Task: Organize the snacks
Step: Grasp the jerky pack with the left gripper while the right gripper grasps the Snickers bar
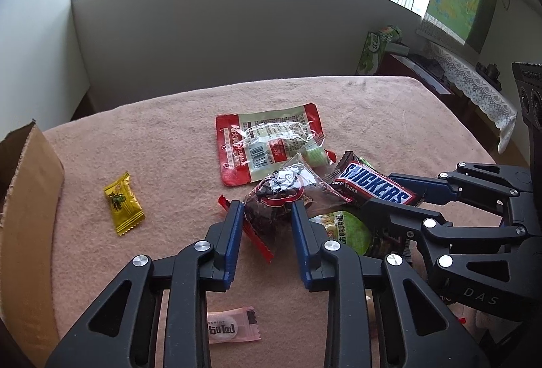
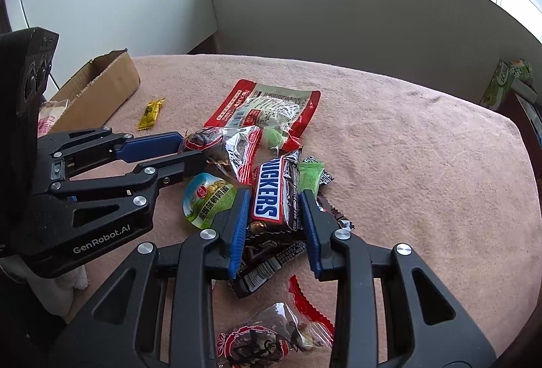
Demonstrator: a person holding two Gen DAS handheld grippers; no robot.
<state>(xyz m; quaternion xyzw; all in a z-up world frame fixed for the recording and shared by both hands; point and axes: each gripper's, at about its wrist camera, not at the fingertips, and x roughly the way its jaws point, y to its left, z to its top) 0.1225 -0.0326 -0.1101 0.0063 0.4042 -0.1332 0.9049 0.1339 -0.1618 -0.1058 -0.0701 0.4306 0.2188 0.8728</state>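
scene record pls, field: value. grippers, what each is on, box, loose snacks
left gripper: fingers astride the clear date-snack packet, contact unclear
right gripper: fingers astride the Snickers bar, contact unclear
cardboard box: open, at the table's left edge
yellow candy: alone, between the box and the pile
red-and-clear pouch: flat, at the far side of the pile
green egg pack: beside the Snickers bar, on its left in the right wrist view
pink candy: near edge, under the left gripper
surface: pink cloth

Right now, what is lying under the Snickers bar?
Under the Snickers bar a second dark wrapper with a barcode sticks out, and a small green packet shows at its far side. What lies beneath the bar's middle is covered. The right gripper straddles the bar.
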